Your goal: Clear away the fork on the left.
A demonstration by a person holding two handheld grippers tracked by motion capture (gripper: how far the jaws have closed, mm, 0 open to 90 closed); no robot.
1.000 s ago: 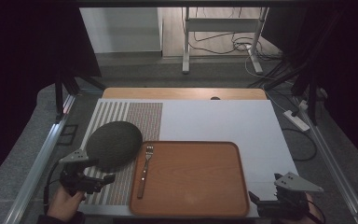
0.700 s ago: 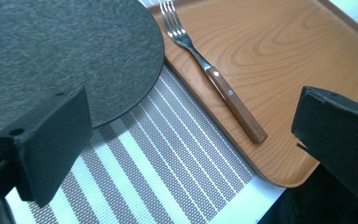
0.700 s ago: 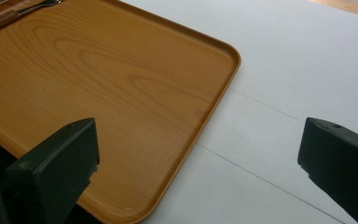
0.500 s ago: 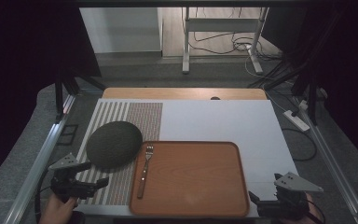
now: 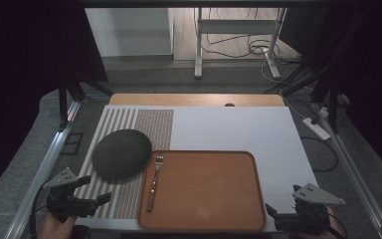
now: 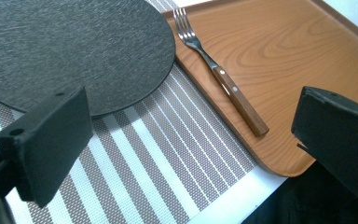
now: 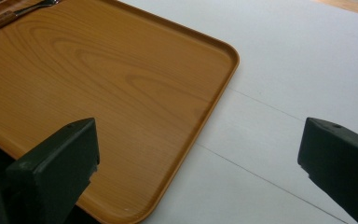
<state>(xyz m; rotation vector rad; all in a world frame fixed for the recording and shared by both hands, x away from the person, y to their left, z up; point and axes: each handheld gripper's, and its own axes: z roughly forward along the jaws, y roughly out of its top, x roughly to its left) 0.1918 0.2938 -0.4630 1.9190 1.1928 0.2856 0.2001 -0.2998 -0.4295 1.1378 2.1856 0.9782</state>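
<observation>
Left gripper (image 5: 93, 198) has drawn back from the plate (image 5: 122, 154) — jaws apart, empty. Right gripper (image 5: 274, 217) unmoved beside the tray (image 5: 204, 219), jaws apart — plate apparently released.

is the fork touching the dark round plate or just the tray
Apart from the plate. In the left gripper view the fork lies along the wooden tray's left edge, with the tray rim between it and the dark round plate.

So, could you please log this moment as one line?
left gripper: open, empty | right gripper: open, empty | fork: on wooden tray, left edge | dark round plate: on striped placemat
</observation>
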